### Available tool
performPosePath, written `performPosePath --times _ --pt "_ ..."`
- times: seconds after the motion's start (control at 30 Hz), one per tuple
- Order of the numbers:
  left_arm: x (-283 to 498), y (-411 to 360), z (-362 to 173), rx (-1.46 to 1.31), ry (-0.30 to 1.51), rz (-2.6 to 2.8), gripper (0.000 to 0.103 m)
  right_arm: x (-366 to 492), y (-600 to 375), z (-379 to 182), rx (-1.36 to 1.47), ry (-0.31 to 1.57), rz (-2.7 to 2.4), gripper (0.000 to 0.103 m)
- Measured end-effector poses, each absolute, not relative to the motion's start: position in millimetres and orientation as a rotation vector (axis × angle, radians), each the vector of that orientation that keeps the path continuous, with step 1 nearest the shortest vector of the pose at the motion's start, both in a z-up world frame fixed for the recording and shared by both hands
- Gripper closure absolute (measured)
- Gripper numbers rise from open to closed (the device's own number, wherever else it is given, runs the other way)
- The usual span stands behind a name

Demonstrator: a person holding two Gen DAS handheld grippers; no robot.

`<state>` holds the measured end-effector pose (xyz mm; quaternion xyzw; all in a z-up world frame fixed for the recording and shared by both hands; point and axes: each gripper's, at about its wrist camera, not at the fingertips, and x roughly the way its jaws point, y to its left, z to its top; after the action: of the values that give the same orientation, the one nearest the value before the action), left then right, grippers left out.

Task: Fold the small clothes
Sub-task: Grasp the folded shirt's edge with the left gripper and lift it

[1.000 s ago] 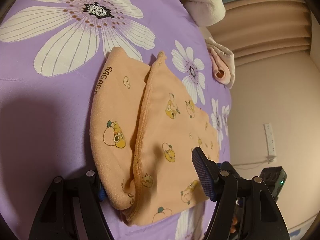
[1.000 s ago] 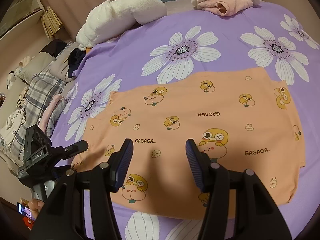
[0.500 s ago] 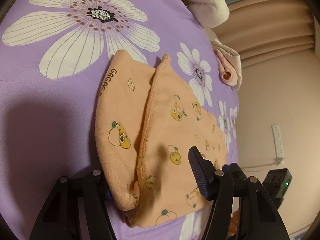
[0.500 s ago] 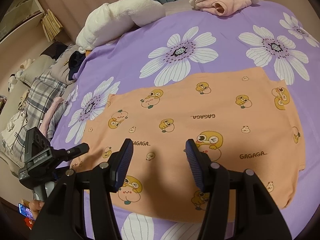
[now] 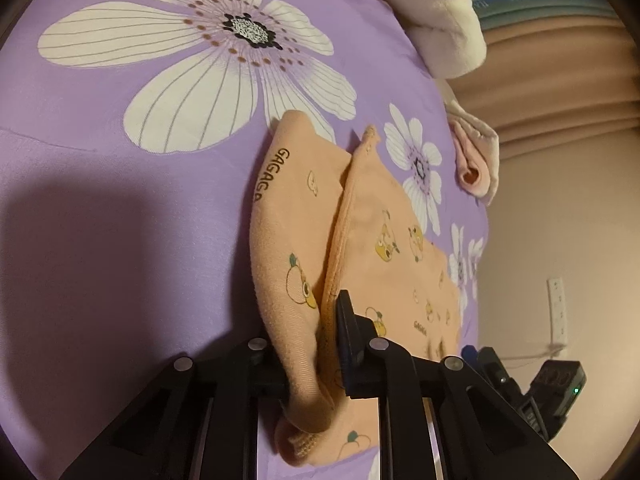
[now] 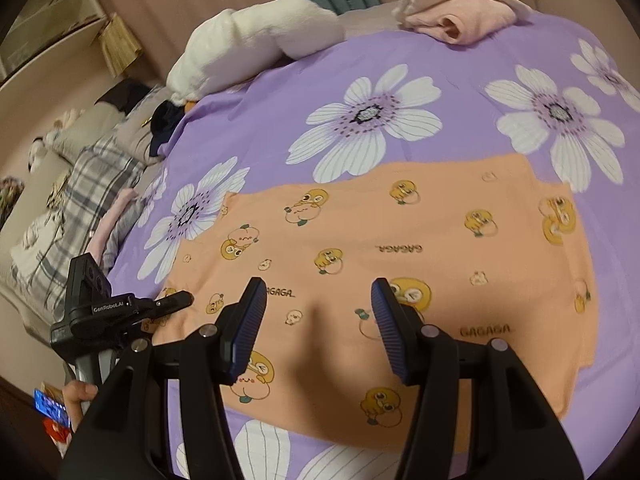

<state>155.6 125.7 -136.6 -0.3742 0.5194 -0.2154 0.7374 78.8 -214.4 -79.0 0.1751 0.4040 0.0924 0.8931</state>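
Landmark: the orange garment [image 6: 400,264], printed with yellow ducks and "GAGAGA", lies spread on the purple flowered bed cover [image 6: 280,120].
Garment, left end: in the left wrist view the orange garment [image 5: 384,248] is bunched and raised off the cover, its hemmed edge standing in a ridge.
Left gripper [image 5: 320,344]: jaws clamped on that bunched end, with a thick fold of cloth pressed between them and hanging below.
Left gripper seen from the right [image 6: 160,304]: at the garment's left edge, the person's hand [image 6: 80,396] on its handle below.
Right gripper [image 6: 318,324]: over the garment's near half, jaws wide apart with nothing between them; whether they touch the cloth cannot be told.
Garment, right part: flat on the cover, its shadowed middle just ahead of the right gripper.
White plush roll [image 6: 256,52]: beyond the garment, well apart, at the far side of the bed.
Pink folded cloth [image 6: 460,12]: beyond the garment's right end, also well apart.
Plaid bedding [image 6: 68,220]: left of the garment, off the edge of the purple cover.
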Motion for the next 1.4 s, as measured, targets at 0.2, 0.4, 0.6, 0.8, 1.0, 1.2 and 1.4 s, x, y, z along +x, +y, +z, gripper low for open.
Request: performPosePath --times 0.2,0.4,0.6,0.8,1.0,1.2,1.4 --pt "152.9 118.7 -129.0 -0.798 1.118 -0.484 0.092 105.4 -200.6 -85.3 0.274 0.884 0.213 0.050" --pt "153.2 119.1 -114.6 -0.790 1.089 -0.497 0.094 116.2 -203.2 -92.9 0.308 0.904 0.215 0.050" --pt "153.7 101.3 -97.8 -0.691 1.069 -0.505 0.094 130.7 -216.2 -98.6 0.312 0.913 0.188 0.071" --pt "152.8 92.6 -87.1 -0.666 1.069 -0.520 0.096 165.2 -219.7 -103.8 0.309 0.927 0.191 0.083" --pt "151.3 83.4 -72.8 -0.638 1.054 -0.528 0.096 187.1 -211.6 -125.0 0.266 1.035 0.187 0.089" --pt "149.8 73.6 -66.3 -0.611 1.051 -0.529 0.096 140.2 -204.2 -92.1 0.220 0.965 0.292 0.084" --pt "144.7 60.6 -53.4 -0.573 1.021 -0.514 0.098 101.5 -186.9 -114.3 0.203 1.031 0.402 0.084"
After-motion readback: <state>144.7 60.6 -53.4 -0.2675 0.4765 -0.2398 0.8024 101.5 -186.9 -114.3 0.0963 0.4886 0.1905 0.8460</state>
